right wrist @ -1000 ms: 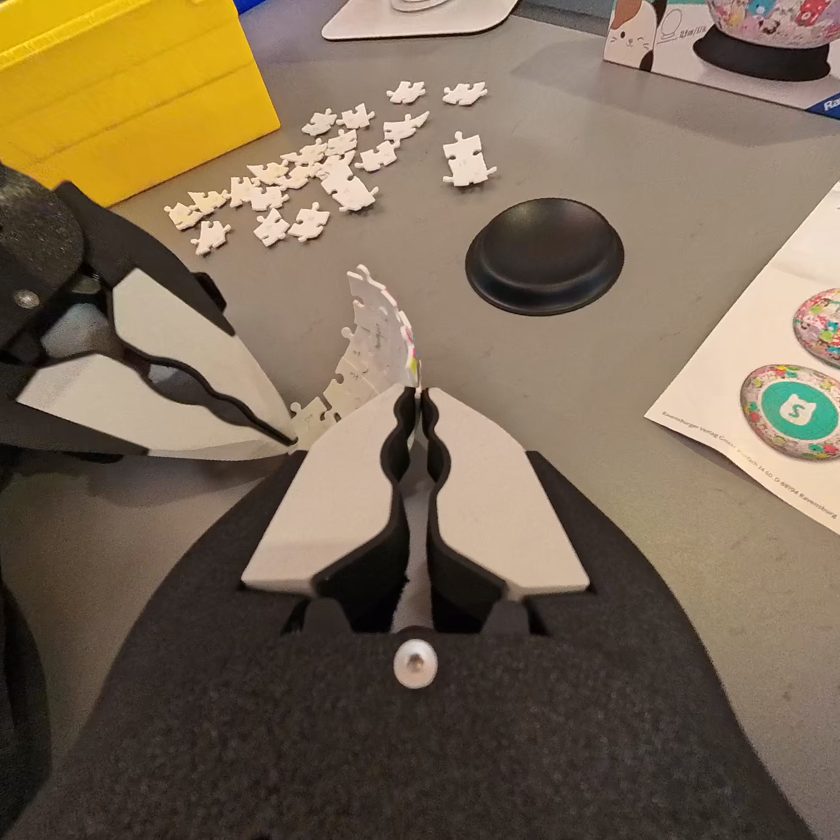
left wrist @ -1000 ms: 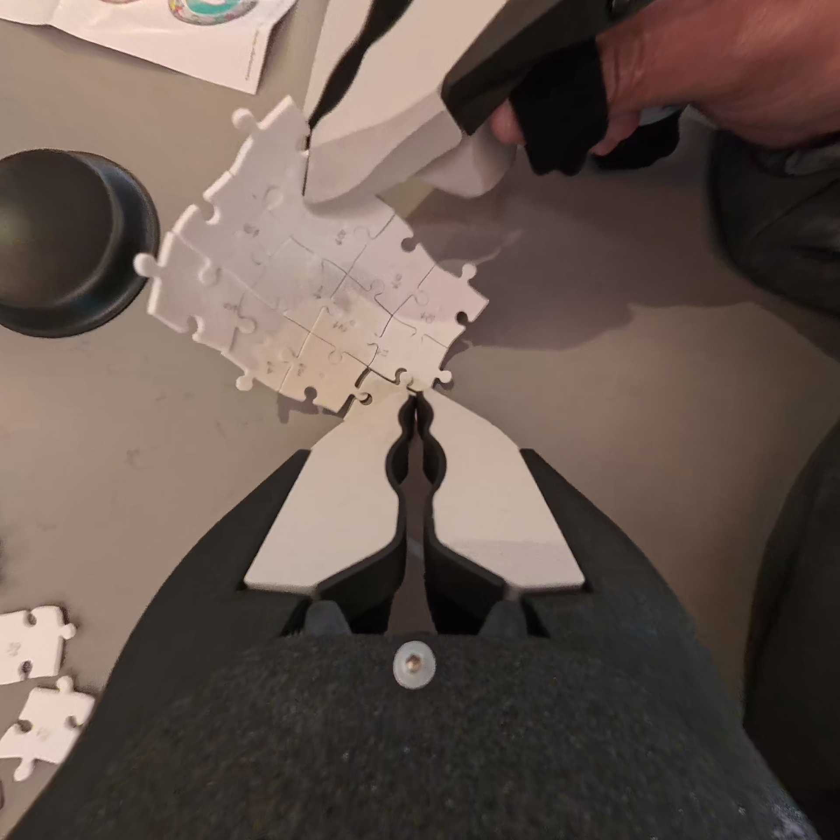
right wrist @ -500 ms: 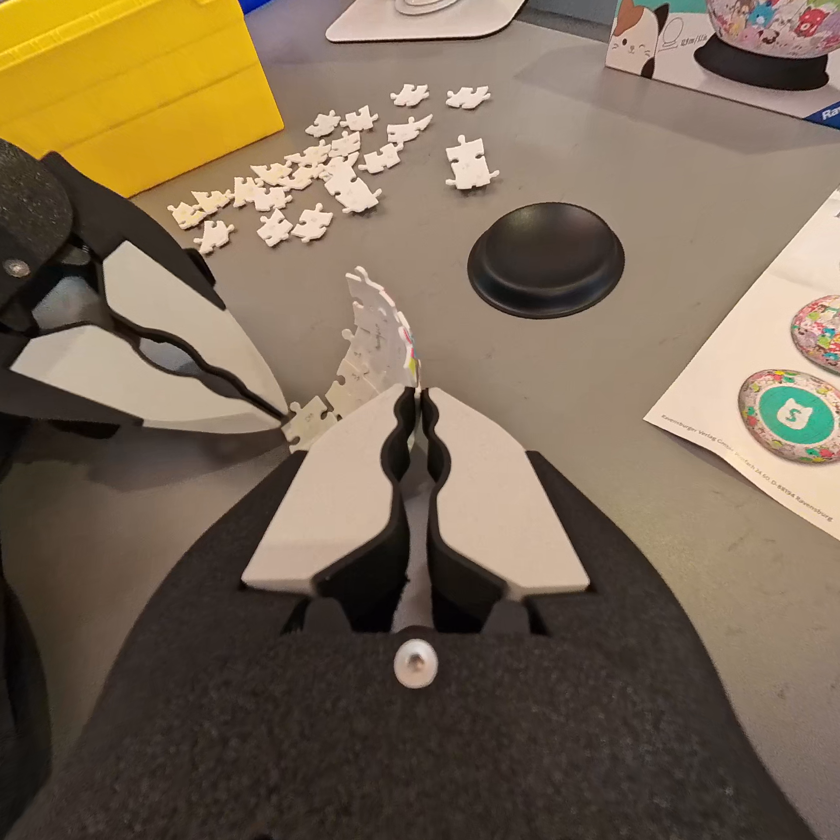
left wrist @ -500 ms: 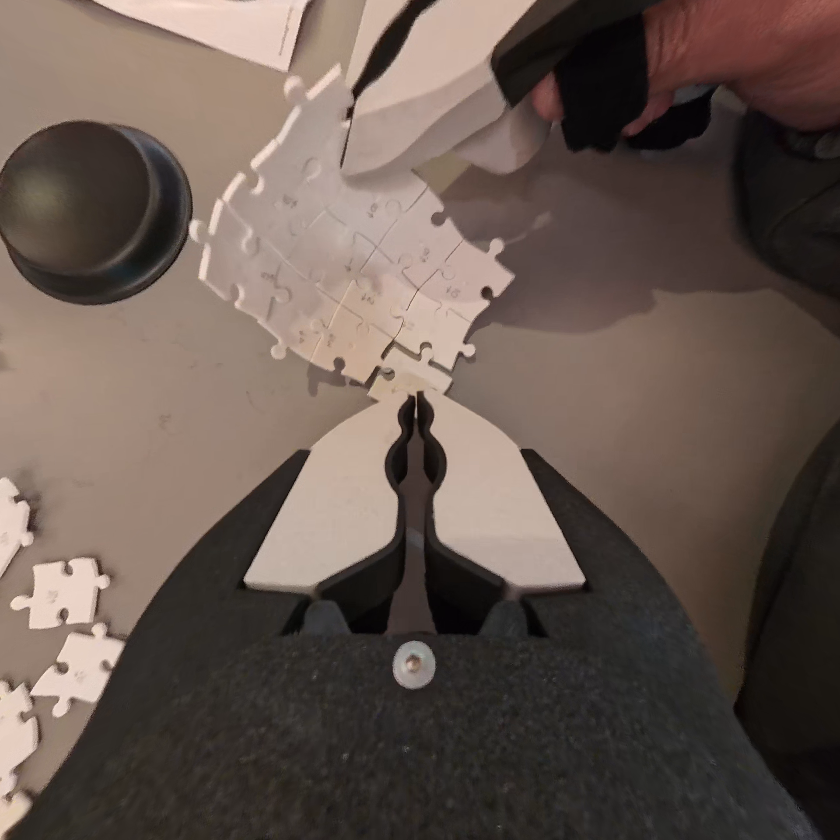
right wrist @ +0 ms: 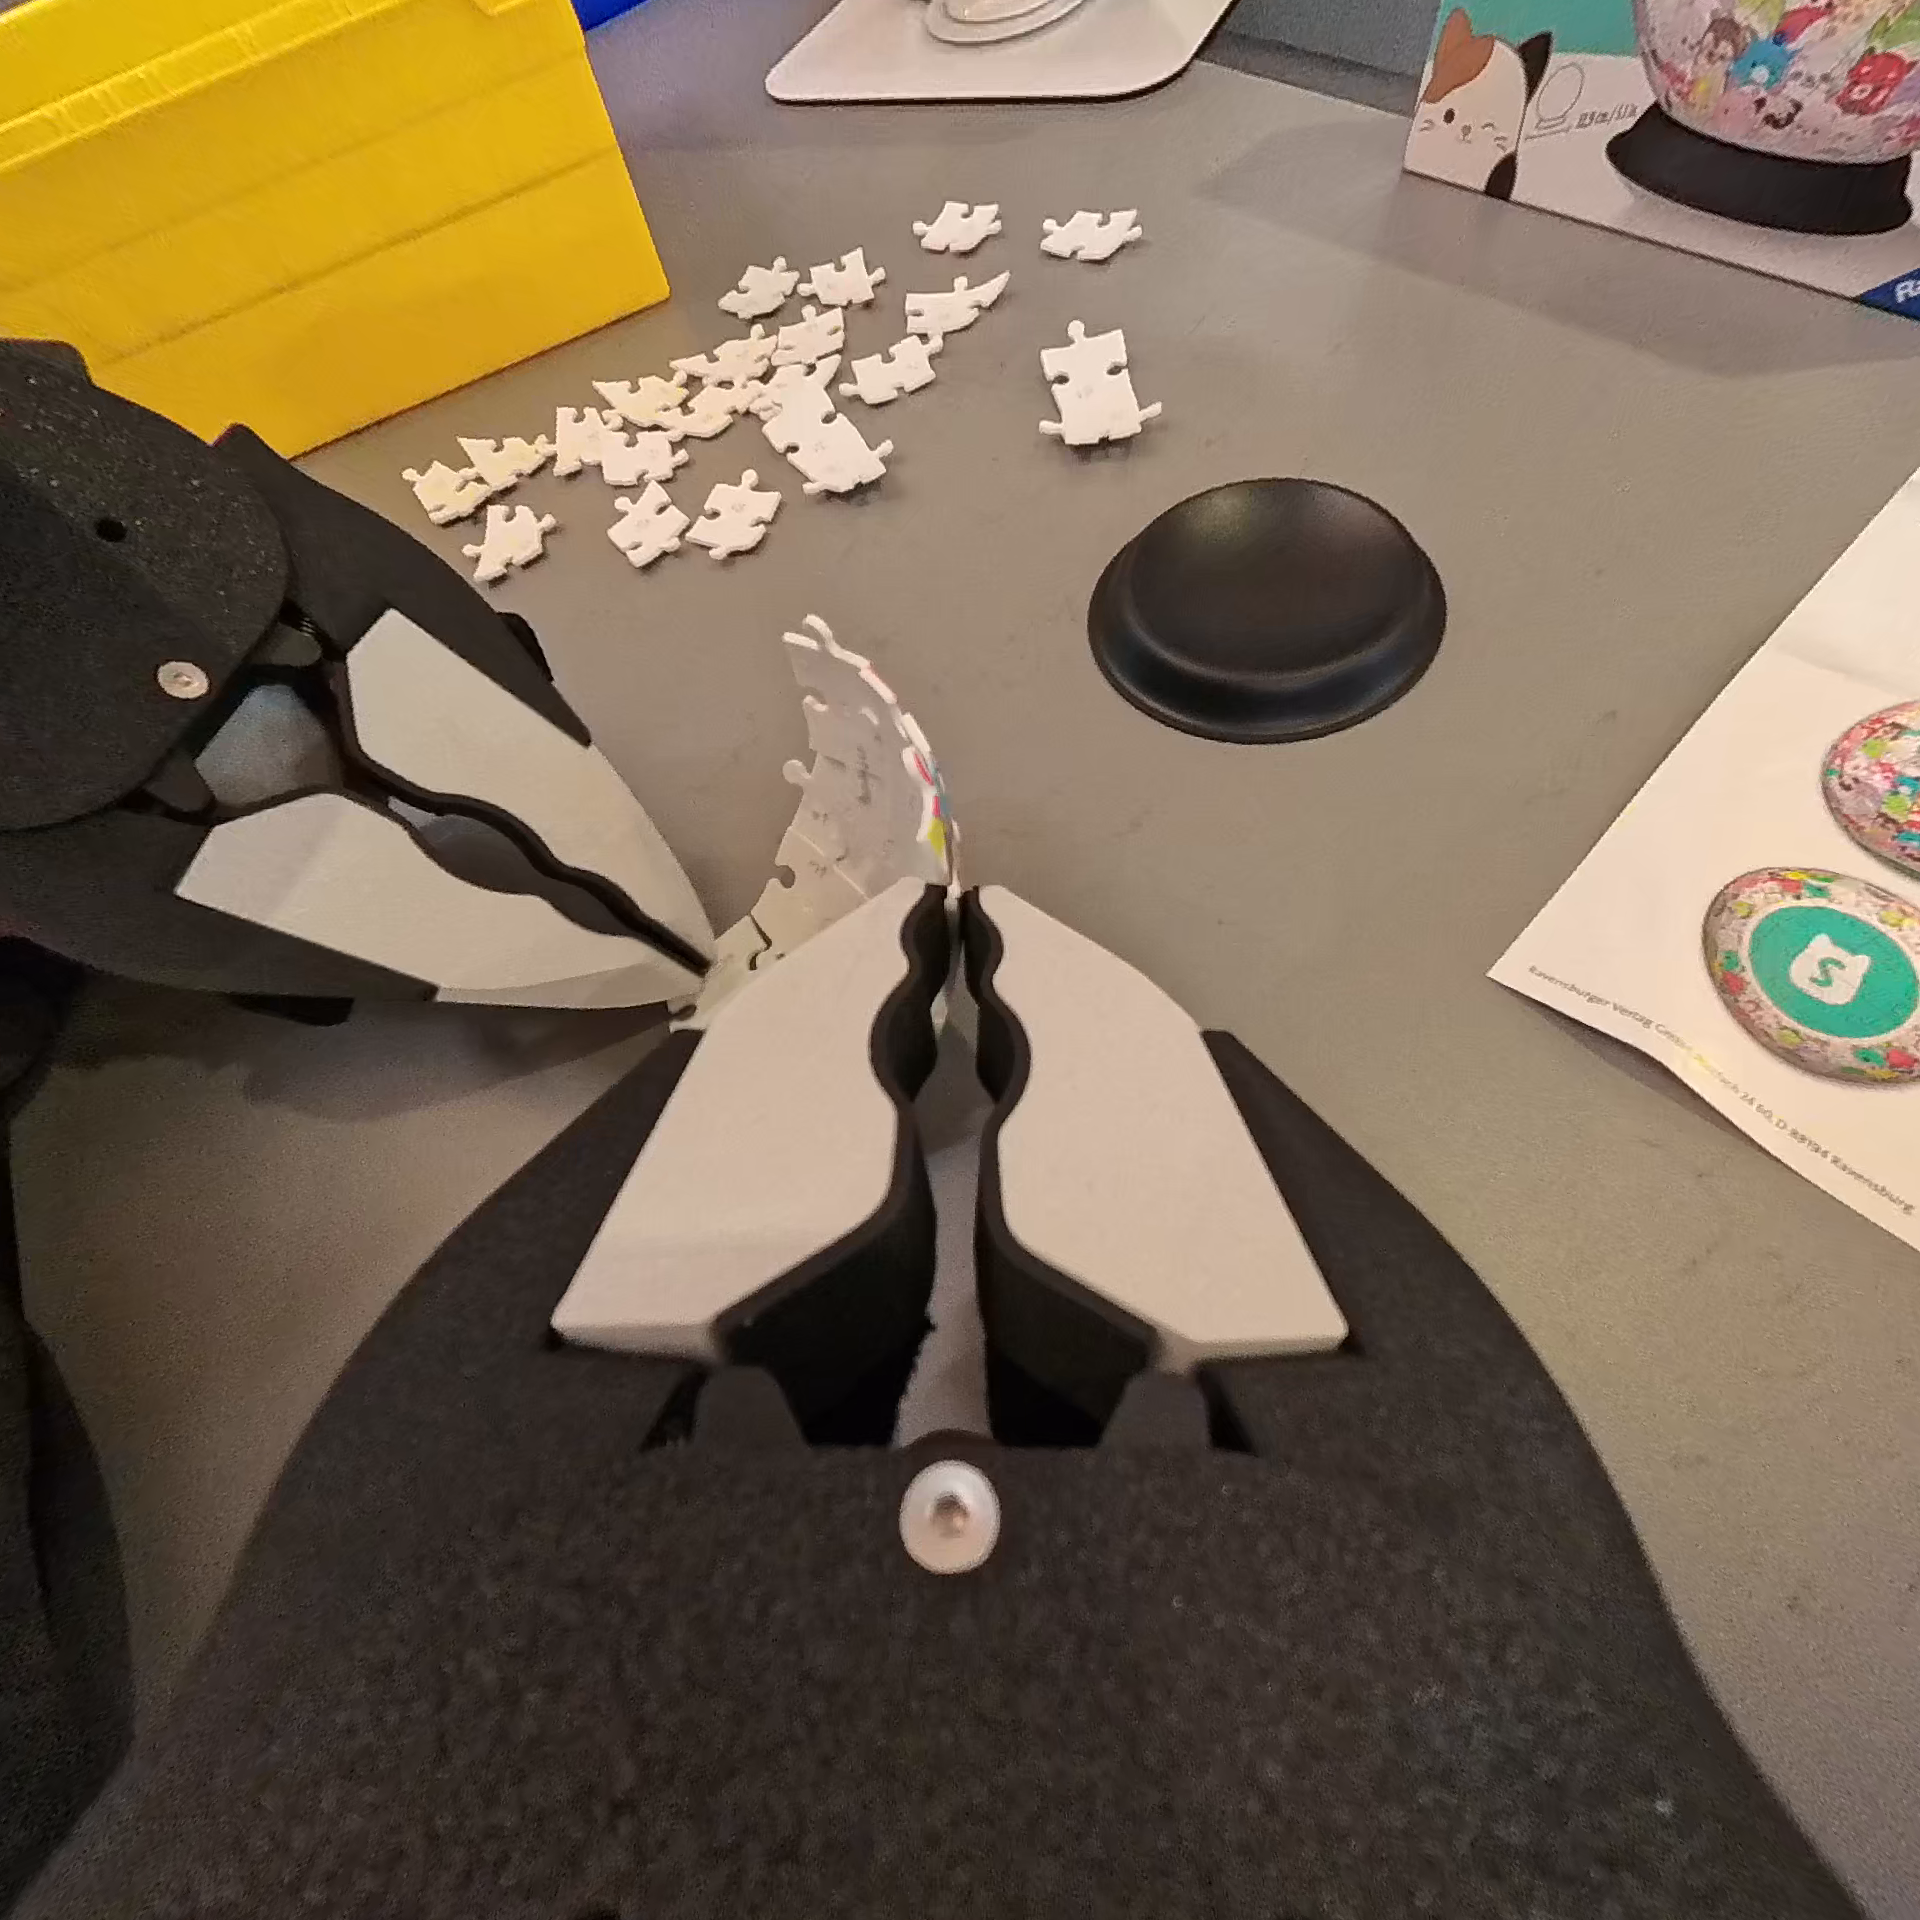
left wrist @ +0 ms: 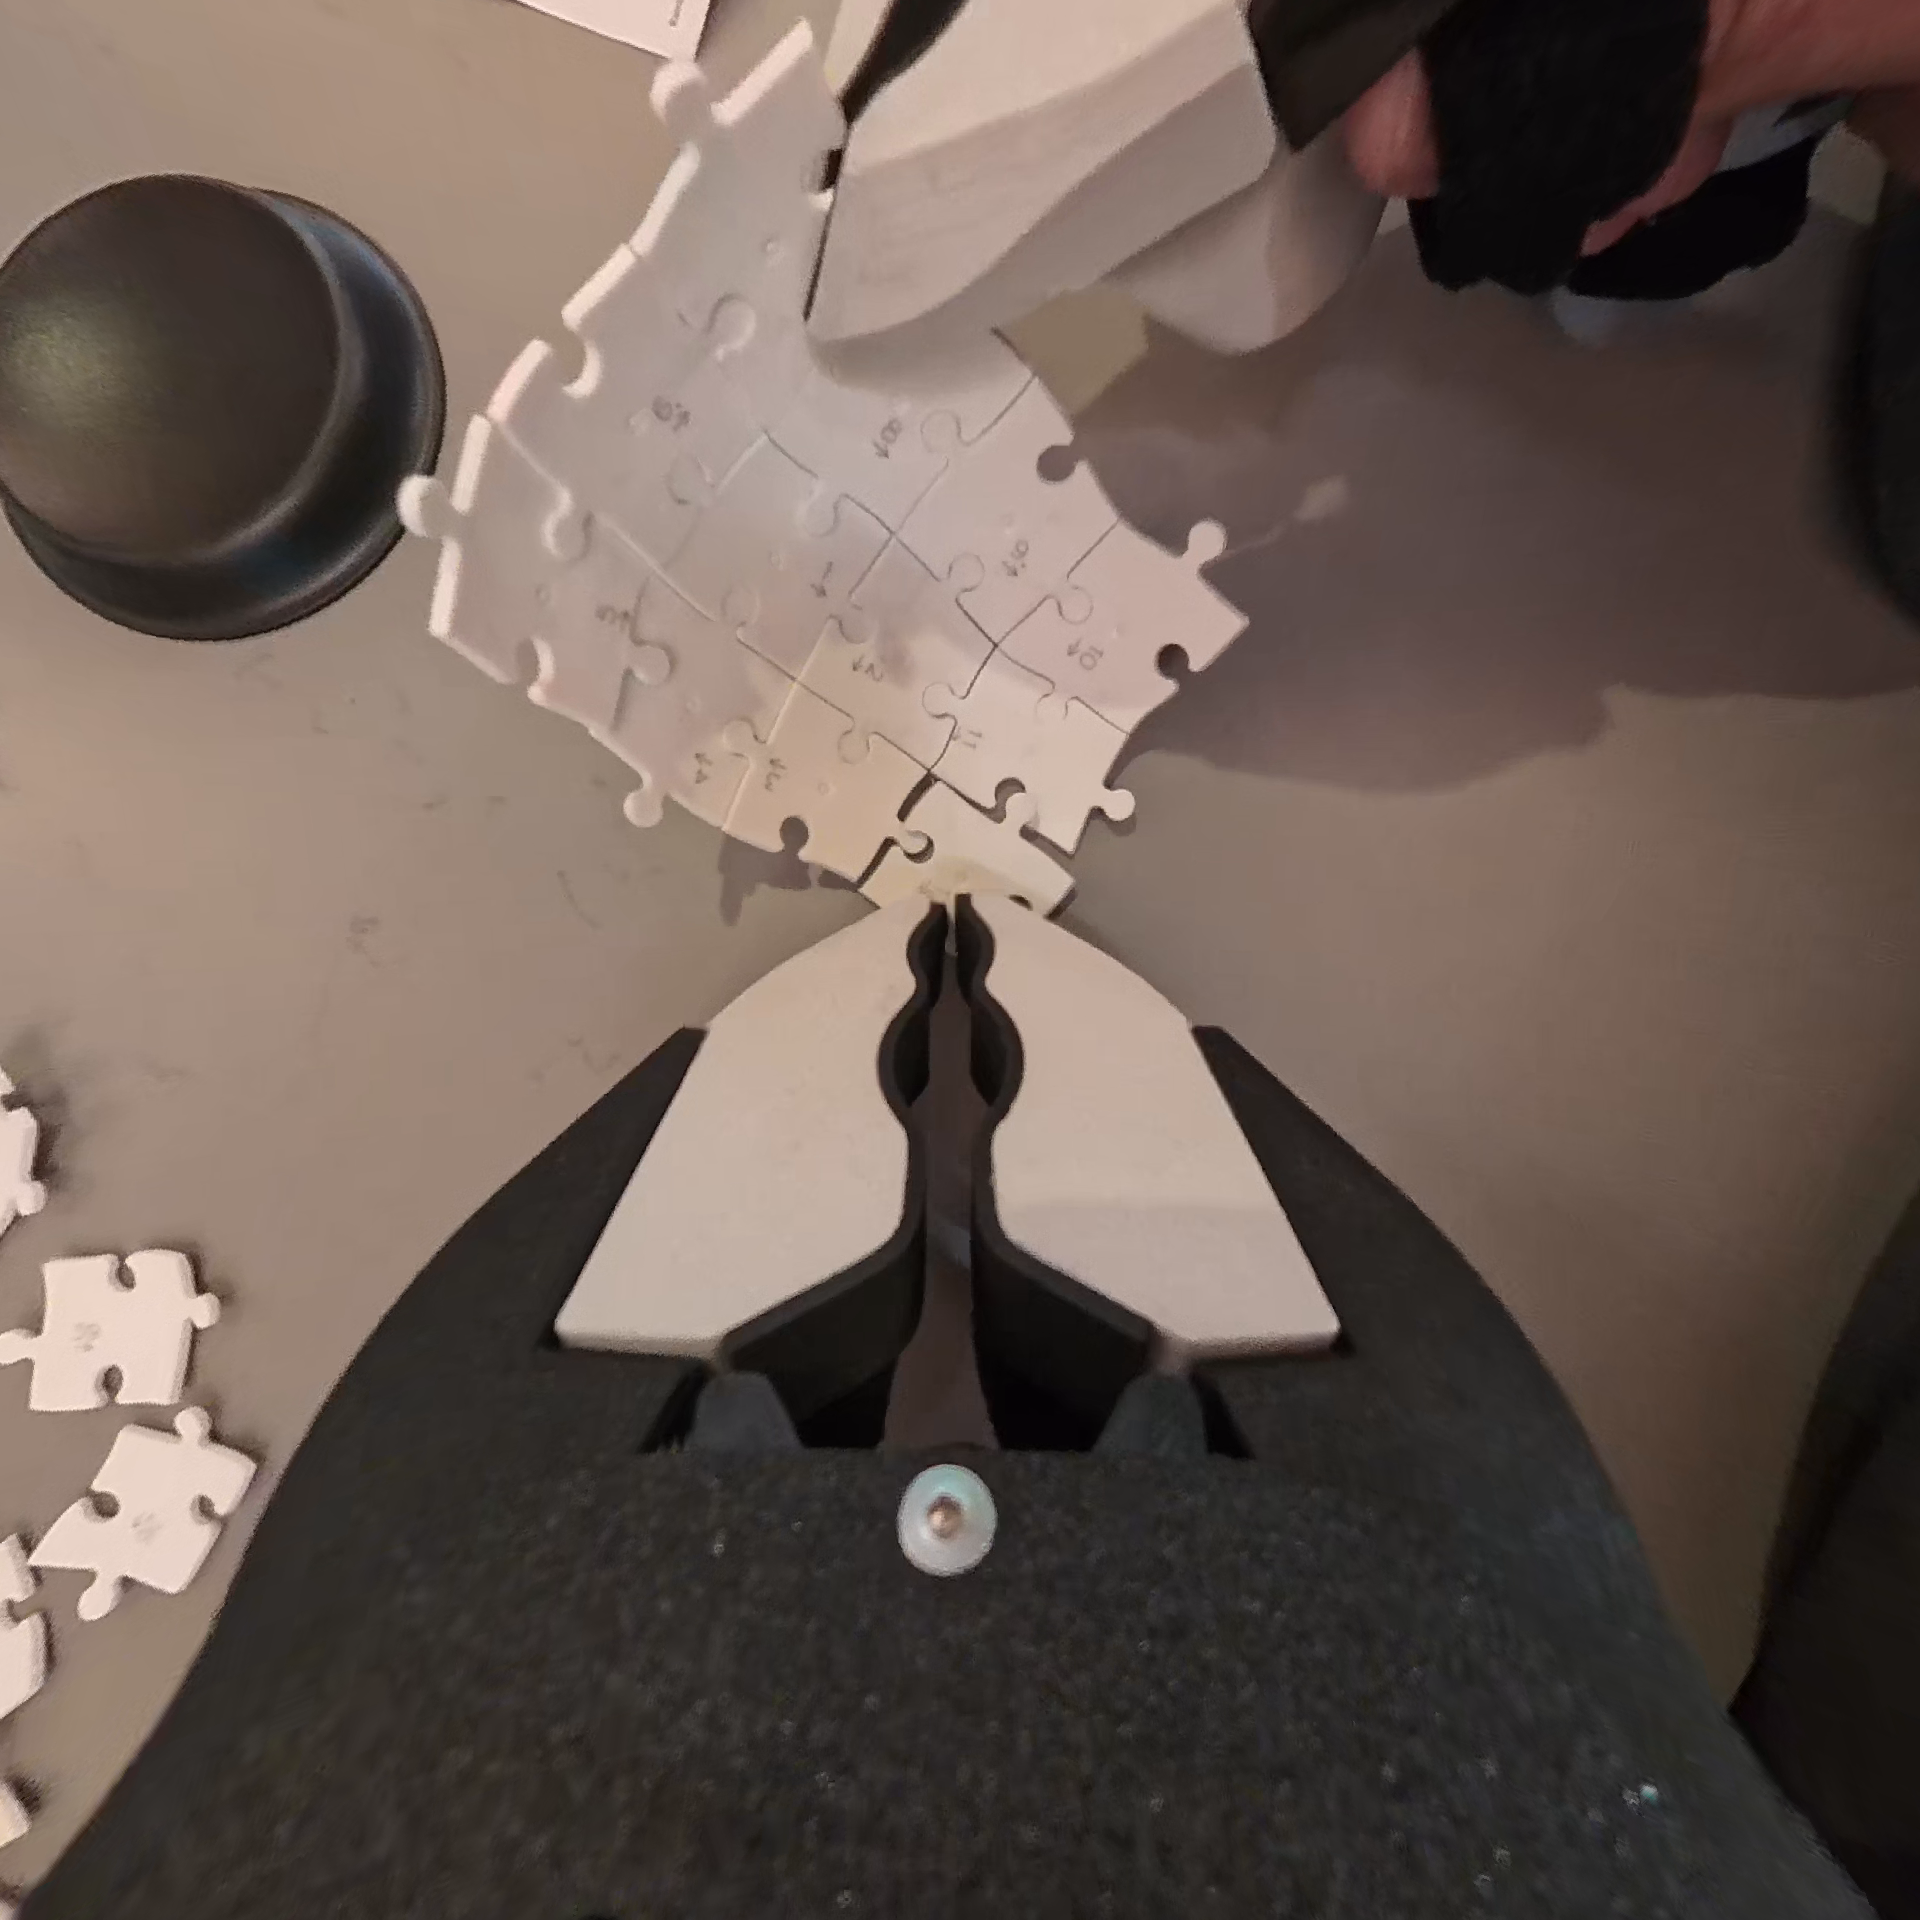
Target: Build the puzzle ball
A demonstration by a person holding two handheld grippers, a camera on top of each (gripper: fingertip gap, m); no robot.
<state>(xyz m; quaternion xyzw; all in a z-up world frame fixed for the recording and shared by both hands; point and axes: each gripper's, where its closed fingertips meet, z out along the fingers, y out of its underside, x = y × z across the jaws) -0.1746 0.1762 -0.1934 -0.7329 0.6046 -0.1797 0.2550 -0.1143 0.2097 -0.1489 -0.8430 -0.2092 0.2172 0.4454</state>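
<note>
White curved panel (left wrist: 831,582) has swung nearer the black stand (left wrist: 197,405) since a second ago, my left gripper (left wrist: 951,909) and right gripper (right wrist: 954,904) both still pinching its edges, so that last piece looks seated

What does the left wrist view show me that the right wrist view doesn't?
Only the left wrist view: the white numbered back of the curved puzzle section and the person's hand on the right claw.

Only the right wrist view: the yellow bin, the puzzle box, the instruction sheet, and the section's coloured face.

Both: the black stand, loose pieces, and both claws shut on the section, including the left claw.
</note>
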